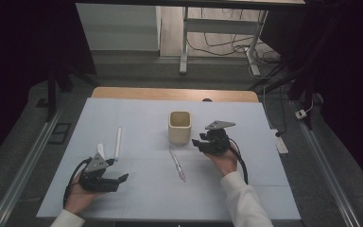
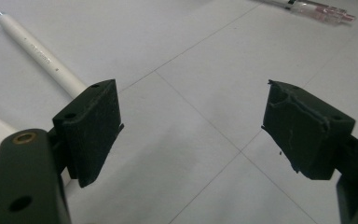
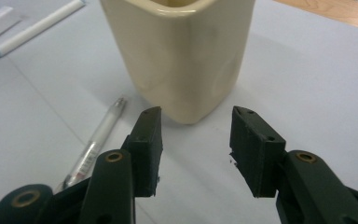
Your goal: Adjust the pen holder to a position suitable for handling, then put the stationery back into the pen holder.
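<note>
- High view puts the cream cup (image 1: 179,126) upright near the middle of the pale mat (image 1: 137,113), with the right gripper (image 1: 202,144) just to its right and apart from it.
- Right gripper view shows the cup (image 3: 182,56) just beyond the jaws: they stand about half open, with nothing between the pads (image 3: 150,149) and bare mat under them.
- The cup looks glazed and stiff, likely ceramic, so fairly heavy for its size, slippery on the walls and liable to chip if knocked. Its body looks wider than the present gap, so a pinch over the rim, one jaw inside and one outside, seems the safer hold.
- A clear pen (image 1: 177,164) lies on the mat near the cup's near side, left of the right gripper; it looks light, thin and apt to roll, best taken across the middle of the barrel.
- A white pen (image 1: 118,140) lies farther left, well apart from the cup.
- The left gripper (image 1: 118,180) rests low at the near left, its jaws wide open and empty, with the white pen (image 2: 42,51) just beyond one pad (image 2: 95,130).
</note>
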